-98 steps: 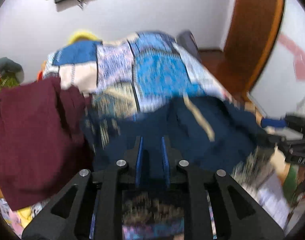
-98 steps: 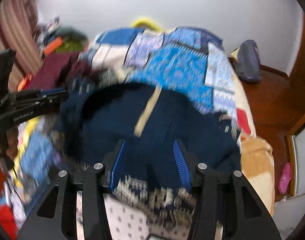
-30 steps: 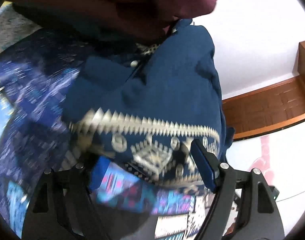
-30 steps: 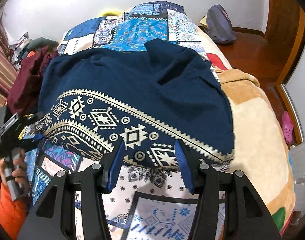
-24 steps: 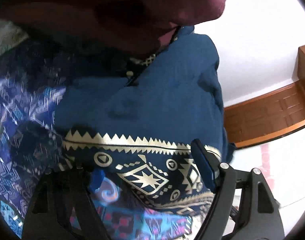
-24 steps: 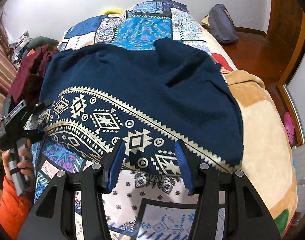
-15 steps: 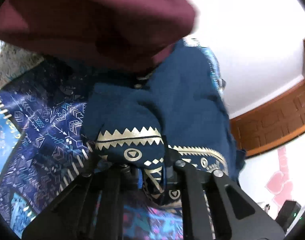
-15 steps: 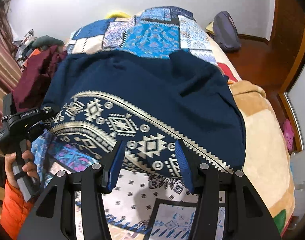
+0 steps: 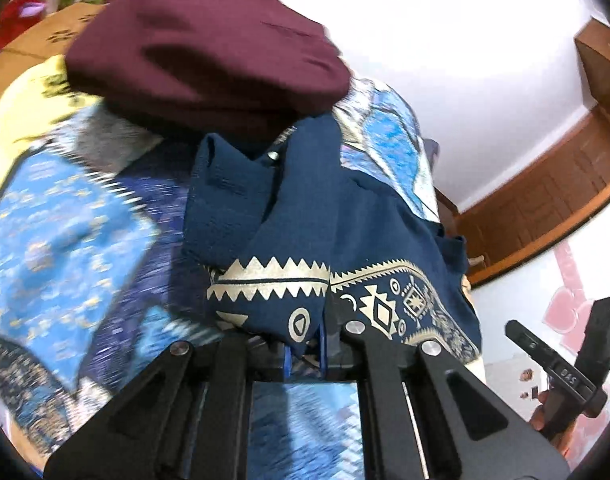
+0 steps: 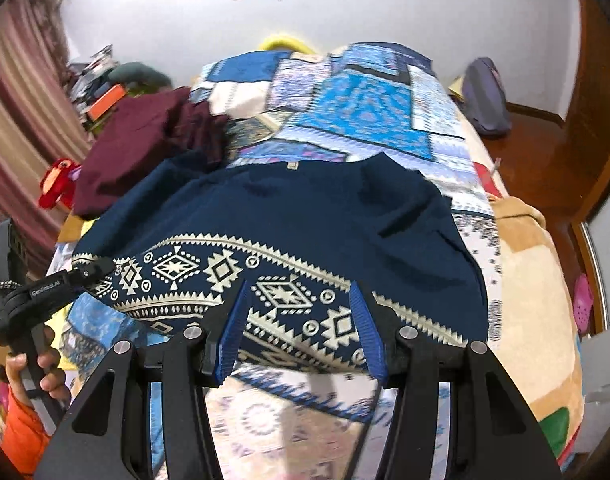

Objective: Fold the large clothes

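Observation:
A navy garment with a gold patterned hem band lies spread flat on the patchwork bedspread. My left gripper is shut on the garment's left hem corner, which is bunched and lifted a little; it shows at the left in the right wrist view. My right gripper is open, its blue pads over the hem band without holding it. It shows at the right edge of the left wrist view.
A maroon garment lies crumpled on the bed's left side, right beside the navy one. A beige blanket covers the bed's right edge. A grey bag sits on the wooden floor to the right.
My left gripper has closed on the navy garment's left hem corner and raised it slightly. My right gripper has stayed open over the hem, drifting a little toward the garment.

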Demonstrator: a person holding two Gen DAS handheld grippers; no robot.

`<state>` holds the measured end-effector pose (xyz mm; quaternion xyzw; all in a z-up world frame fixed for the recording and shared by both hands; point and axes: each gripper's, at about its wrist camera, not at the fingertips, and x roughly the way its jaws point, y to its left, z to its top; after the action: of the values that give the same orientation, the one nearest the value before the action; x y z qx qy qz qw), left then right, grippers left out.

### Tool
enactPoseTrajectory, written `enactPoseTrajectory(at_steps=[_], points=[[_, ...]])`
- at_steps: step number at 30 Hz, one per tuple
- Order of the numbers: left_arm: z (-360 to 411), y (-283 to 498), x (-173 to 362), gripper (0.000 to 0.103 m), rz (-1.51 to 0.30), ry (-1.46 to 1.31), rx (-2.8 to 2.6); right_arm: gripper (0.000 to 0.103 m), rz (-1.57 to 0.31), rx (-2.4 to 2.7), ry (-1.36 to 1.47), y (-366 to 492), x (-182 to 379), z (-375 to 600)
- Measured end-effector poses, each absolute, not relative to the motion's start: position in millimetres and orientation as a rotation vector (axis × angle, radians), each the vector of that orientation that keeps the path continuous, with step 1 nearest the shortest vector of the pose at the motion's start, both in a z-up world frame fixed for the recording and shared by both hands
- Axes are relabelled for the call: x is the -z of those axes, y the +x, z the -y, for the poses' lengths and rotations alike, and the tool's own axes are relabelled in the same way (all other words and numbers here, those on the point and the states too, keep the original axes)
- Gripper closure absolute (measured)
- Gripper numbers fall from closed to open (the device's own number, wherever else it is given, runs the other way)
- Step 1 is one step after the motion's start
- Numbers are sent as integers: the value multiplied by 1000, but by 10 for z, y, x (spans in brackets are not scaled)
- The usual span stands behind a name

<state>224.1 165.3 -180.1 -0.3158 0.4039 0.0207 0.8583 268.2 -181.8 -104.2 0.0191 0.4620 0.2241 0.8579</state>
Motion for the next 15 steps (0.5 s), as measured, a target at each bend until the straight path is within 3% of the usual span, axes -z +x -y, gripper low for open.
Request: enactPoseTrajectory(at_steps=[8, 11, 13, 15], points=[[-2069, 1910, 2032, 92, -894, -769, -74, 55, -996, -522, -14, 2594, 1138, 1422], [-2110, 1908, 2234, 79, -919, -839, -74, 55, -1008, -531, -35, 2577, 1185, 1324], [-2119, 1903, 2363, 54, -926, -890, -81, 55, -1014, -536, -49, 2565, 1217, 1264], [-2175, 1889, 2537, 42, -937, -961, -87, 55, -1017, -539, -61, 2549, 1229, 1223]])
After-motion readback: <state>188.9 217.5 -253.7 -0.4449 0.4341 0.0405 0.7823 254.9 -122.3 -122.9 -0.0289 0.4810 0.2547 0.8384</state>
